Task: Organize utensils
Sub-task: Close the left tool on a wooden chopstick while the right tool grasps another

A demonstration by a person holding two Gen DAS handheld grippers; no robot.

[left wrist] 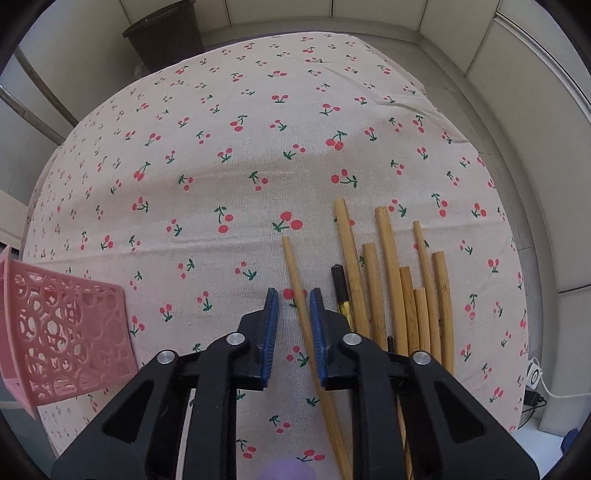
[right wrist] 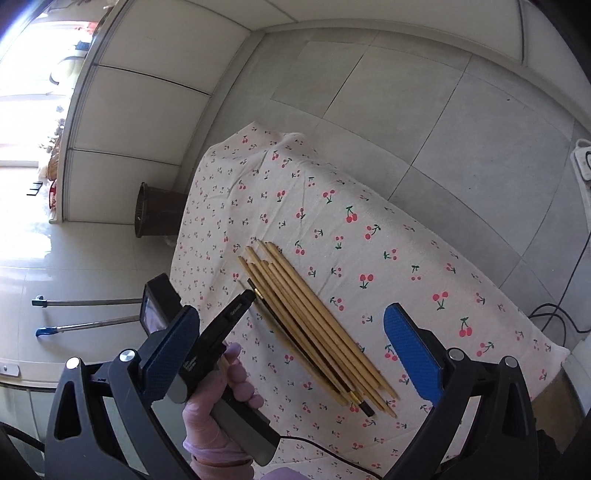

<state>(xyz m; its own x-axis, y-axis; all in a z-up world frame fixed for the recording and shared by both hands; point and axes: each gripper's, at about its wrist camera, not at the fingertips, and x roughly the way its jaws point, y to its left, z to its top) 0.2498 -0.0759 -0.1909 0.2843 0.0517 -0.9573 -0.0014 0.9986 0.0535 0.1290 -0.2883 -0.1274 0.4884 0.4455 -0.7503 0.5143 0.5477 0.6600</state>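
Barely begun, with left gripper point(left wrist: 293, 299) narrowed around one chopstick point(left wrist: 291, 266), not yet pinching, right gripper point(right wrist: 290, 314) spread wide, remaining chopsticks point(left wrist: 384, 266) at three o'clock, pink basket point(left wrist: 70, 332) at nine.

Cherry-print tablecloth point(left wrist: 258, 155) lies bare ahead of you and to the left: free passage. Chopstick pile point(left wrist: 391, 280) blocks the right side. Pink basket point(left wrist: 70, 332) sits at the left edge. Brown bin point(left wrist: 166, 33) stands beyond the far corner, off the table.

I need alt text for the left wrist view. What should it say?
The left gripper hangs over a cherry-print tablecloth, its blue jaws either side of one bamboo chopstick. More chopsticks lie at right; a pink basket sits at left.
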